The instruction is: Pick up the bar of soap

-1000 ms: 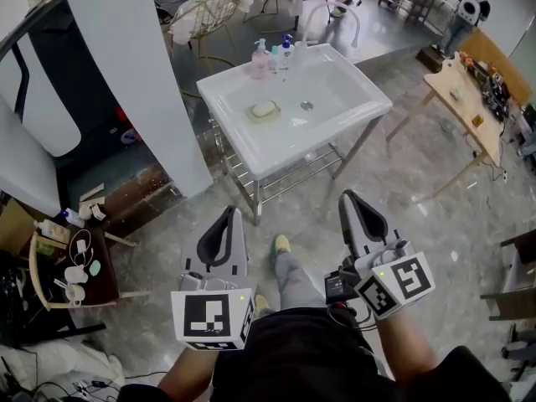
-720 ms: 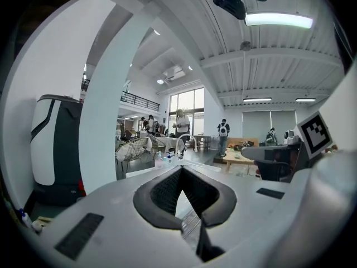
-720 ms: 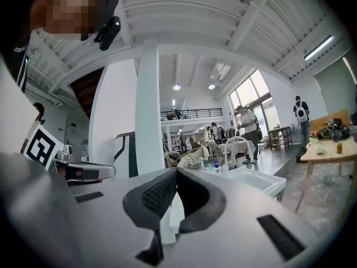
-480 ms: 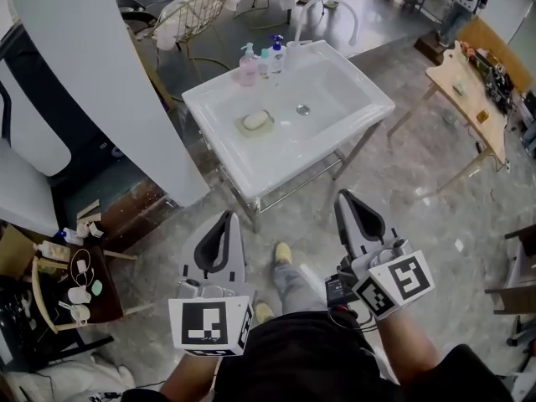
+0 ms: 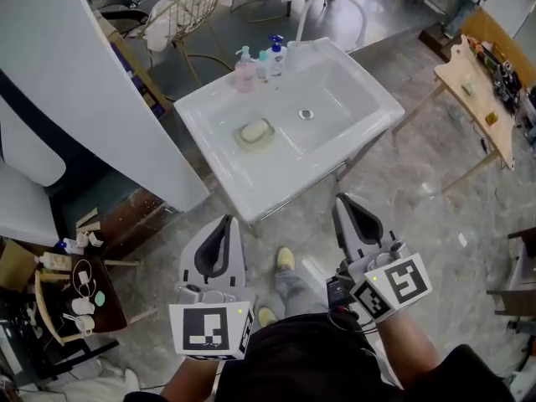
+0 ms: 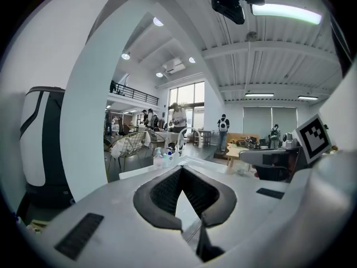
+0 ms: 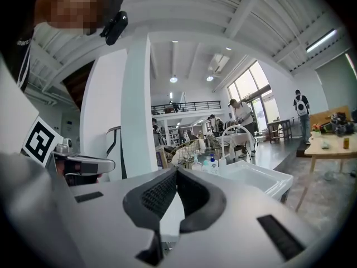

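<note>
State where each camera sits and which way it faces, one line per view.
Head view: on the head, steeply down at sink and bar of soap; left gripper, right gripper, a shoe show.
Left gripper view: along its shut jaws toward the sink; right gripper shows.
Right gripper view: along its shut jaws, sinkward.
Shared: pump bottles.

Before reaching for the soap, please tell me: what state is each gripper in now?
Left gripper: closed, holding nothing.
Right gripper: closed, holding nothing.
</note>
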Available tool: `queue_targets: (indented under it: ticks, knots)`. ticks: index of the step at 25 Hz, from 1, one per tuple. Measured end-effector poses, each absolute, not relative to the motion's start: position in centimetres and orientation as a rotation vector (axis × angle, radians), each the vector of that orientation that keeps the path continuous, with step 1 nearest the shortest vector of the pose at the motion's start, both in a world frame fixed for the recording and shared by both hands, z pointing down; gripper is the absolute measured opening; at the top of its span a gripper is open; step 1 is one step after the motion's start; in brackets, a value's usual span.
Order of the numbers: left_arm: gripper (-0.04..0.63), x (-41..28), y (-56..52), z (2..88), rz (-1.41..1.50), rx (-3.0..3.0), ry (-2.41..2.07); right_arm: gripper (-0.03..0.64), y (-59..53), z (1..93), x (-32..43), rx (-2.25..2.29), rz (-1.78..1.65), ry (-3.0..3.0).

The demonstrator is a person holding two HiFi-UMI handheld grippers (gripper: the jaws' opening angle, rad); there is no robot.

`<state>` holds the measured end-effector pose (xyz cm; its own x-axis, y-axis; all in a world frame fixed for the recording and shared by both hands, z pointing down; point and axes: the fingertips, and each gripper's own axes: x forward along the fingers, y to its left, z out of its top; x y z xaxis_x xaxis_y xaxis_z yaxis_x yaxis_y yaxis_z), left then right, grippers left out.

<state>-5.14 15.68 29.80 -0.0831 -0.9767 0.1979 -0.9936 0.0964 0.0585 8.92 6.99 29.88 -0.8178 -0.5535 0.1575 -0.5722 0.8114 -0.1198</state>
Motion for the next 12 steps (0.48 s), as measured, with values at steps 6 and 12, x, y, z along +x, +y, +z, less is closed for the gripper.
queue_targets:
  ticks: [6,12]
  knots:
    - [0.003,-6.7,13.1,30.4,0.144,1.951,-2.181,0.008,4.1,30.2,7.3,0.874,0.266,-2.872]
    - [0.003,-7.0,10.6,30.2,0.163,1.949,-2.176,0.008,1.7,30.3,6.7,0.851,0.284,-2.873]
